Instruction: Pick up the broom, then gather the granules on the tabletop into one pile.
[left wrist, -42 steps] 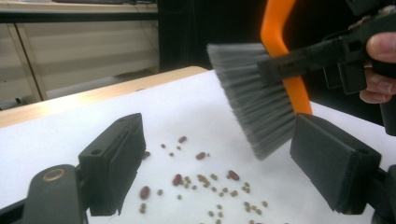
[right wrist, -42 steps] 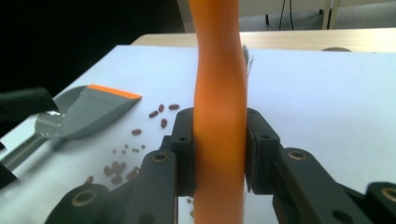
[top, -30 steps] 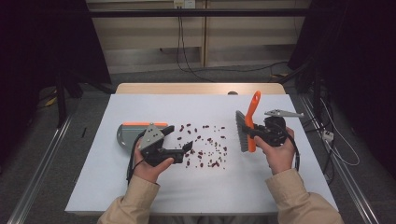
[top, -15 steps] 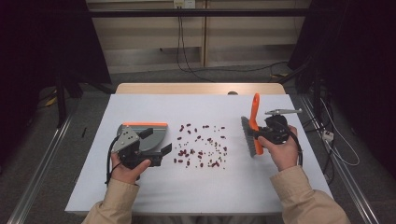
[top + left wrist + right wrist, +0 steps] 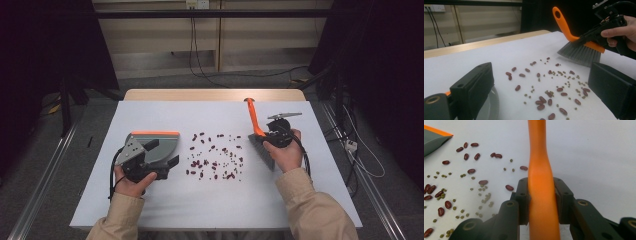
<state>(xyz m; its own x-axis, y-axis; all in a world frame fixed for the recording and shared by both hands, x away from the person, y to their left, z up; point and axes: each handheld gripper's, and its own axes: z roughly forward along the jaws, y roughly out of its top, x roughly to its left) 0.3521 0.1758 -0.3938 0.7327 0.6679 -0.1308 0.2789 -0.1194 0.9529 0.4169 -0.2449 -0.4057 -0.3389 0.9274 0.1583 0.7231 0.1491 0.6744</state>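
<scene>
At the left of the surface (image 5: 150, 210) our left tongs (image 5: 167, 155) stand released, their jaws having just spread wider with nothing between them, hovering at the grey dustpan (image 5: 165, 146) with its orange lip. In the middle lie the scattered beans (image 5: 215, 157): roughly two dozen red ones and a similar crowd of tiny green ones, too small to count surely. At the right our right tongs (image 5: 541, 195) are clenched on the orange handle of the hand brush (image 5: 256, 131), bristles just beside the spill. There is one dustpan and one brush. The risk we see: the dustpan is not gripped, so a sweep could shove it away, and a fast stroke could flick beans off the edge.
</scene>
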